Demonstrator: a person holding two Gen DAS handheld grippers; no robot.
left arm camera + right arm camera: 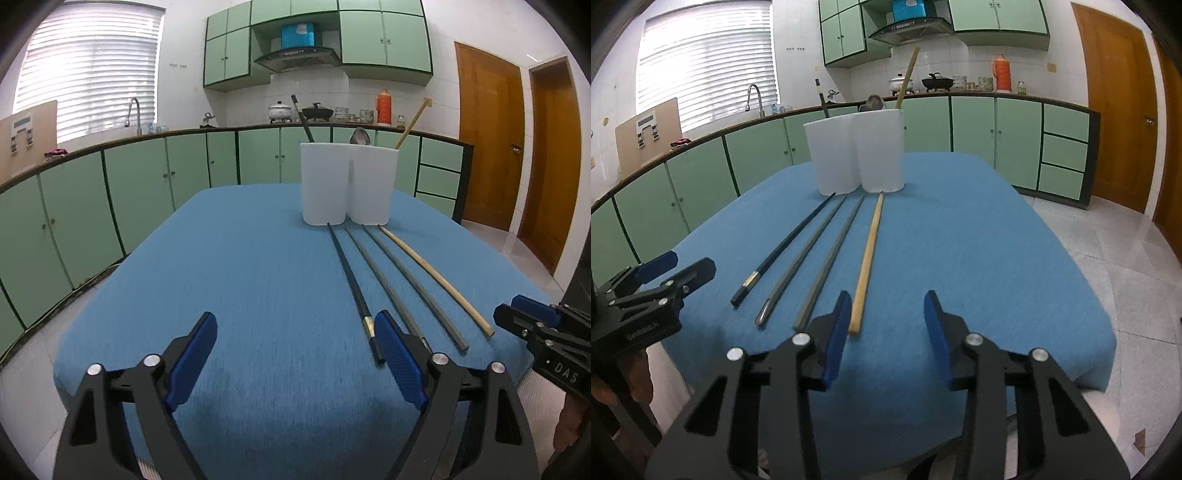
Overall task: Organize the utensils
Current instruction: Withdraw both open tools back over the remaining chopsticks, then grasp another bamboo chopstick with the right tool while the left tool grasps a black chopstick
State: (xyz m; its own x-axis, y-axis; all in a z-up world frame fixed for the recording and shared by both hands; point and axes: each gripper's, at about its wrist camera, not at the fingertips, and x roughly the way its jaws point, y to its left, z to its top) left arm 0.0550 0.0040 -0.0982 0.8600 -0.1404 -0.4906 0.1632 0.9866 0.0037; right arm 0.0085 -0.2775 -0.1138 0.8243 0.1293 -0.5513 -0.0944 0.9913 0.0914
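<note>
Blue-padded fingers of the left gripper (295, 354) stand wide apart low over the blue tablecloth (240, 277), with nothing between them; its right pad sits just beside the near end of the black chopstick (351, 280). Seen from the right wrist, the right gripper (886, 321) has its jaws at a narrower gap, also empty, with the near end of the bamboo chopstick (866, 266) just inside its left pad.

Four long sticks lie side by side on the cloth, far tips almost at the foot of the white double holder (347, 184): the black chopstick, two grey chopsticks (402, 284) and the bamboo one on the outside. None is lifted or gripped.

Part of the sorting looks done already. A dark stick (302, 118) leans out of the holder's left cup, and a pale bamboo stick (410, 123) out of the right cup, with what may be a spoon bowl (360, 137) showing above the rim between them, though it is too small to be sure.

Judging from this, the four on the cloth remain to be picked up and dropped in, likely black with black and bamboo with bamboo
</note>
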